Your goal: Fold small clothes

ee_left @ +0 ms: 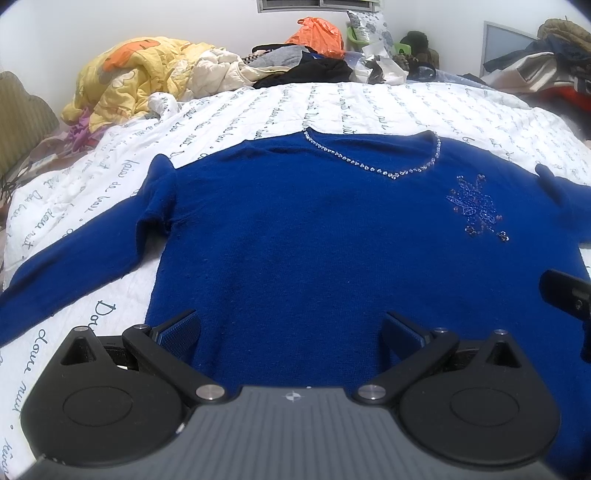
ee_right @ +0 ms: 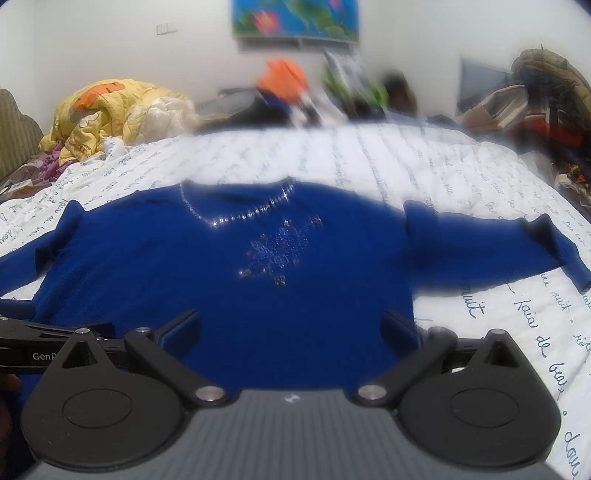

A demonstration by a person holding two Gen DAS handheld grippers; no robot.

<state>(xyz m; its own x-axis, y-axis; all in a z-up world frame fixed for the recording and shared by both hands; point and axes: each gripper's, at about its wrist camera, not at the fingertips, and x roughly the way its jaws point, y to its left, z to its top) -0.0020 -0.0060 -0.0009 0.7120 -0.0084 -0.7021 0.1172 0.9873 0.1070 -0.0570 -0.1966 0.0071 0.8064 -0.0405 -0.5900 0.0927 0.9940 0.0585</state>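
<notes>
A blue knit sweater (ee_left: 295,229) lies flat, front up, on a white quilt with script print (ee_left: 258,110). It has a beaded neckline (ee_left: 388,171) and a beaded motif (ee_left: 476,206); both sleeves spread sideways. My left gripper (ee_left: 291,328) is open and empty over the lower hem, left of centre. My right gripper (ee_right: 291,328) is open and empty over the sweater (ee_right: 221,277) near its lower right hem; this view is blurred. The right gripper's edge shows in the left wrist view (ee_left: 565,295).
A yellow blanket heap (ee_left: 125,77) sits at the back left. Piled clothes and an orange bag (ee_left: 317,35) lie along the far edge of the bed. More clutter (ee_left: 546,66) is at the back right. A quilt (ee_right: 517,314) shows right of the sweater.
</notes>
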